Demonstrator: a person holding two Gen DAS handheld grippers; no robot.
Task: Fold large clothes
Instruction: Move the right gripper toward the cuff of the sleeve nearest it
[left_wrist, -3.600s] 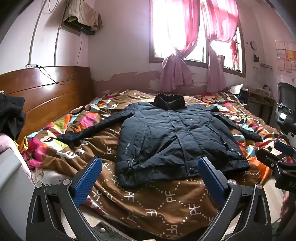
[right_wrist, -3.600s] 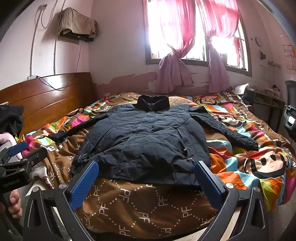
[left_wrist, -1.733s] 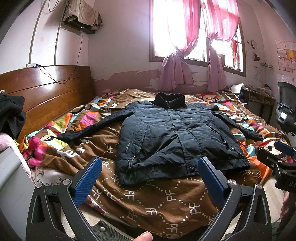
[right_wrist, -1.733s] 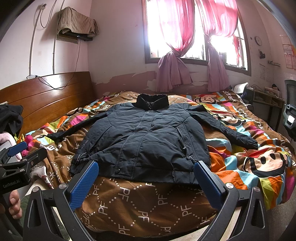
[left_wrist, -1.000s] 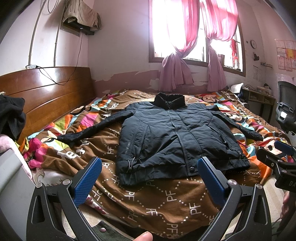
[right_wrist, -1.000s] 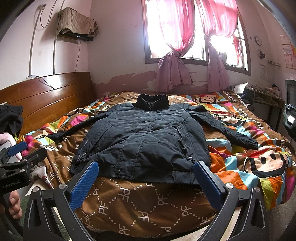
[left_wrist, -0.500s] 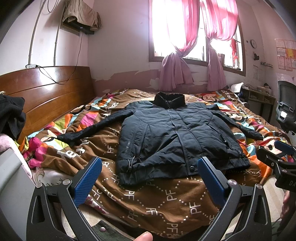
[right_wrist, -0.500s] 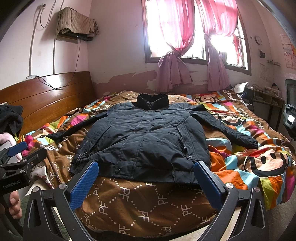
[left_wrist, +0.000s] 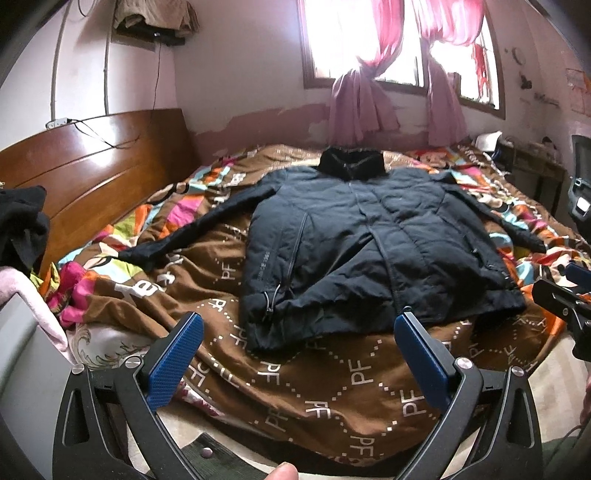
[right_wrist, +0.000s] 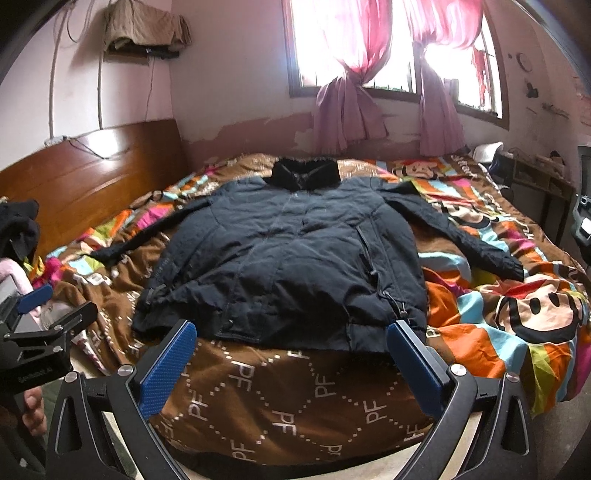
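- On the bed (left_wrist: 332, 391), over a brown and multicoloured blanket (right_wrist: 517, 321), a dark jacket (left_wrist: 369, 251) lies flat, front up, collar toward the window (right_wrist: 351, 48) and both sleeves spread outward.
- The left claw (left_wrist: 295, 363) hangs at the near edge of the bed, its blue pads (left_wrist: 175, 363) spread wide with nothing between them, short of the jacket's hem.
- The right claw (right_wrist: 291, 369) is likewise spread wide and empty, its pads (right_wrist: 415, 369) just short of the hem.
- A wooden headboard (left_wrist: 85, 170) stands at the left; pink curtains (right_wrist: 343, 92) hang at the window.
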